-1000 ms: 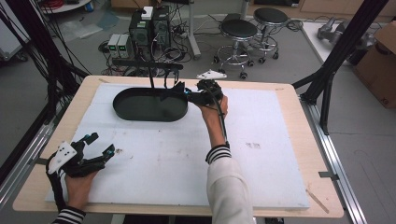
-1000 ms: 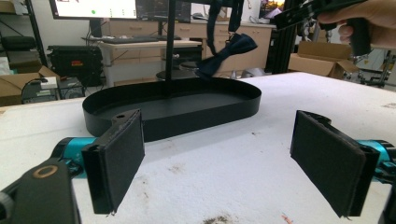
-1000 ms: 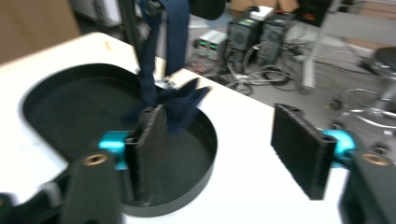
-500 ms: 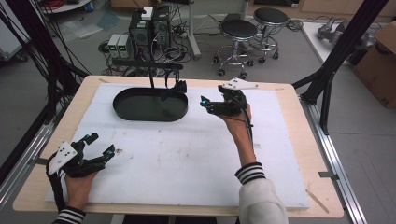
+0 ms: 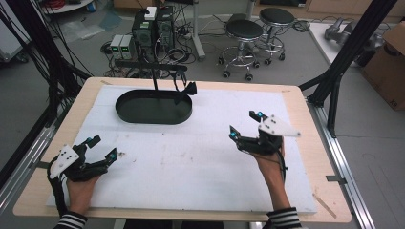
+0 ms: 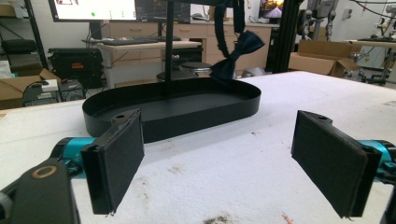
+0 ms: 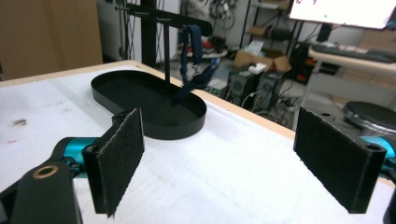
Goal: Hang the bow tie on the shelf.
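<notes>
A black oval tray [image 5: 143,109] sits at the back left of the white mat. A thin black stand [image 5: 154,81] rises from it, and a dark navy bow tie [image 5: 187,90] hangs by its strap from the stand's bar over the tray's right end. My right gripper [image 5: 242,124] hovers right of centre, well away from the tray; its jaws have just been opening and nothing is between them. My left gripper [image 5: 103,147] rests open and empty at the mat's near left. The left gripper view faces the tray [image 6: 187,116] and bow tie [image 6: 238,53]. The right gripper view has the tray [image 7: 140,91] and bow tie [image 7: 196,74] ahead.
The white mat [image 5: 200,162] covers most of a wooden table [image 5: 296,95]. Behind the table stand computer cases [image 5: 153,24] with cables and two stools [image 5: 243,31]. Black frame struts [image 5: 344,67] rise at the right and left edges. A cardboard box [image 5: 389,52] sits at far right.
My right gripper has drawn away from the bow tie on the stand, moving right and toward the near side, with its jaws spreading wider. The left gripper has stayed put.
</notes>
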A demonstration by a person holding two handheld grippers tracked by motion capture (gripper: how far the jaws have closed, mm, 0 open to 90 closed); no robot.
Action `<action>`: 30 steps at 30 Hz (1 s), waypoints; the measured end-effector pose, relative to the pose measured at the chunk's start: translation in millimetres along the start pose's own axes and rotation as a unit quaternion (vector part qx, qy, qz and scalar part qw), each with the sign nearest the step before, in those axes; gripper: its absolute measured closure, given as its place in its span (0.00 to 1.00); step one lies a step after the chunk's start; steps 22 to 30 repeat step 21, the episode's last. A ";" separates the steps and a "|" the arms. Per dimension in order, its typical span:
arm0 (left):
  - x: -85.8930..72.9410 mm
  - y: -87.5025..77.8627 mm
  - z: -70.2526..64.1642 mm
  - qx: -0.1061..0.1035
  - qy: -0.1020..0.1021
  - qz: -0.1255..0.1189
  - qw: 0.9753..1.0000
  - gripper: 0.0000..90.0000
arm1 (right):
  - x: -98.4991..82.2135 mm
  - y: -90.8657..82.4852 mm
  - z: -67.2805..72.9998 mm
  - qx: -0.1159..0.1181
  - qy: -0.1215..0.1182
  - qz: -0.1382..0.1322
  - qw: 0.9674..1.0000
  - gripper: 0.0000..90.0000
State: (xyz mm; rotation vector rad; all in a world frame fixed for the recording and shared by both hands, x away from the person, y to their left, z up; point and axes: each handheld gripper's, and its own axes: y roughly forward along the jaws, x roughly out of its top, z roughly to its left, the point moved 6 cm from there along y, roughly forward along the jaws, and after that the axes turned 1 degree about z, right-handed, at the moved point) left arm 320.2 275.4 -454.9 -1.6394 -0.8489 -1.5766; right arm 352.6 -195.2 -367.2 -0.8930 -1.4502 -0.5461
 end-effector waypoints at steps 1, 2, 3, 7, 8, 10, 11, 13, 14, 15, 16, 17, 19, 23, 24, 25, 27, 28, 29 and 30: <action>0.0 0.1 -0.3 0.000 0.000 -0.001 1.000 0.19 | -5.6 -7.5 0.9 -0.005 0.000 -0.005 1.000 0.16; 0.1 0.0 -0.4 0.001 0.001 -0.002 1.000 0.19 | -11.9 -14.1 1.1 -0.014 -0.001 -0.009 1.000 0.15; 0.1 -0.1 -0.4 0.001 0.001 -0.002 1.000 0.19 | -18.9 -19.8 1.0 -0.019 0.002 -0.012 1.000 0.14; 0.0 -0.3 0.2 0.001 -0.001 -0.002 1.000 0.19 | -48.5 -35.3 -1.8 -0.038 0.024 -0.015 0.999 0.13; 0.0 -0.3 0.2 0.001 -0.001 -0.001 1.000 0.19 | -55.7 -37.2 -2.6 -0.046 0.029 -0.016 0.998 0.13; 0.0 0.0 0.0 0.001 -0.001 0.000 1.000 0.19 | -68.9 -39.0 -3.8 -0.062 0.025 -0.010 0.998 0.13; 0.0 0.2 0.0 0.001 0.000 0.000 1.000 0.19 | -74.1 -39.1 -4.1 -0.071 0.022 -0.010 0.997 0.13; -0.1 0.2 0.0 0.002 0.000 0.001 1.000 0.19 | -81.9 -38.5 -4.3 -0.086 0.016 -0.009 0.996 0.12; -0.1 0.2 0.0 0.002 0.000 0.001 1.000 0.19 | -84.9 -38.3 -4.3 -0.097 0.013 -0.009 0.995 0.12; 0.0 0.1 0.0 0.001 0.000 0.001 1.000 0.19 | -87.0 -38.1 -4.5 -0.107 0.011 -0.015 0.994 0.12; 0.0 0.2 0.0 0.001 0.000 0.000 1.000 0.19 | -88.8 -38.2 -5.1 -0.113 0.012 -0.023 0.993 0.12; 0.0 0.1 0.0 0.001 -0.001 0.000 1.000 0.19 | -91.0 -38.1 -4.9 -0.116 0.020 -0.029 0.993 0.12; 0.0 0.0 0.0 0.002 -0.001 -0.001 1.000 0.19 | -96.8 -36.7 -5.1 -0.121 0.034 -0.030 0.992 0.12; 0.0 -0.1 -0.2 0.001 0.000 -0.001 1.000 0.19 | -99.9 -35.7 -5.0 -0.123 0.038 -0.031 0.991 0.12; 0.0 -0.1 -0.2 0.001 0.000 -0.001 1.000 0.19 | -99.9 -35.7 -5.0 -0.123 0.038 -0.031 0.991 0.12; 0.0 -0.1 -0.2 0.001 0.000 -0.001 1.000 0.19 | -99.9 -35.7 -5.0 -0.123 0.038 -0.031 0.991 0.12; 0.0 -0.1 -0.2 0.001 0.000 -0.001 1.000 0.19 | -99.9 -35.7 -5.0 -0.123 0.038 -0.031 0.991 0.12; 0.0 -0.1 -0.2 0.001 0.000 -0.001 1.000 0.19 | -99.9 -35.7 -5.0 -0.123 0.038 -0.031 0.991 0.12; 0.0 -0.1 -0.2 0.001 0.000 -0.001 1.000 0.19 | -99.9 -35.7 -5.0 -0.123 0.038 -0.031 0.991 0.12; 0.0 -0.1 -0.2 0.001 0.000 -0.001 1.000 0.19 | -99.9 -35.7 -5.0 -0.123 0.038 -0.031 0.991 0.12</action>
